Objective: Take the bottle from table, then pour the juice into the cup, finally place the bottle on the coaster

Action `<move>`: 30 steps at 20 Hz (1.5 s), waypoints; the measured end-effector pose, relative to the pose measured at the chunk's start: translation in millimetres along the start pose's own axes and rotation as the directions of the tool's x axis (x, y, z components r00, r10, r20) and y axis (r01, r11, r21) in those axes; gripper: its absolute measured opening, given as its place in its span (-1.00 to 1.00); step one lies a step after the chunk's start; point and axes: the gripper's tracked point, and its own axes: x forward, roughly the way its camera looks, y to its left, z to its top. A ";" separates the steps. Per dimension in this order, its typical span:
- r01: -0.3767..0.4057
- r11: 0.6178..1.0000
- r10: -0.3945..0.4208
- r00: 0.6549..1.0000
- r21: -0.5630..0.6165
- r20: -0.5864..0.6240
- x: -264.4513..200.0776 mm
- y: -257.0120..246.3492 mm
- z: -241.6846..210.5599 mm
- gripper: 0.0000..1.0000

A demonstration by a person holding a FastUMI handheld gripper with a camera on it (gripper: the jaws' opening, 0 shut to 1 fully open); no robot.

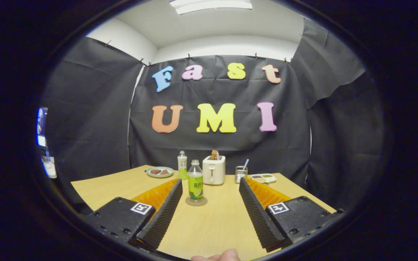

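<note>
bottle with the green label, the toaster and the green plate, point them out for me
bottle with the green label (195, 186), gripper view, on its label
toaster (213, 170), gripper view, on its front face
green plate (150, 174), gripper view, on its near rim

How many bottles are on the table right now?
2. One bottle stands on the coaster, between the open gripper fingers near their tips. A slimmer bottle stands behind it, between the plate and toaster. More may be hidden.

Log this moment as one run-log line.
gripper: open, holding nothing | bottle: upright on coaster, between the fingers, untouched | cup: not identified | behind: second bottle, toaster, plate
</note>
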 end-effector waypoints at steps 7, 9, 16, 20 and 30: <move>-0.052 0.999 0.051 0.999 0.014 0.013 -1.7 21.7 -6.6 1.00; -0.051 0.999 0.051 0.999 0.014 -0.002 1.4 21.2 -13.5 1.00; -0.040 0.999 0.040 0.999 0.017 -0.013 9.7 27.5 -21.5 1.00; -0.028 1.000 0.028 1.000 0.007 -0.007 15.8 30.8 -24.2 1.00; -0.008 1.000 0.008 1.000 -0.001 -0.006 19.0 38.2 -21.4 1.00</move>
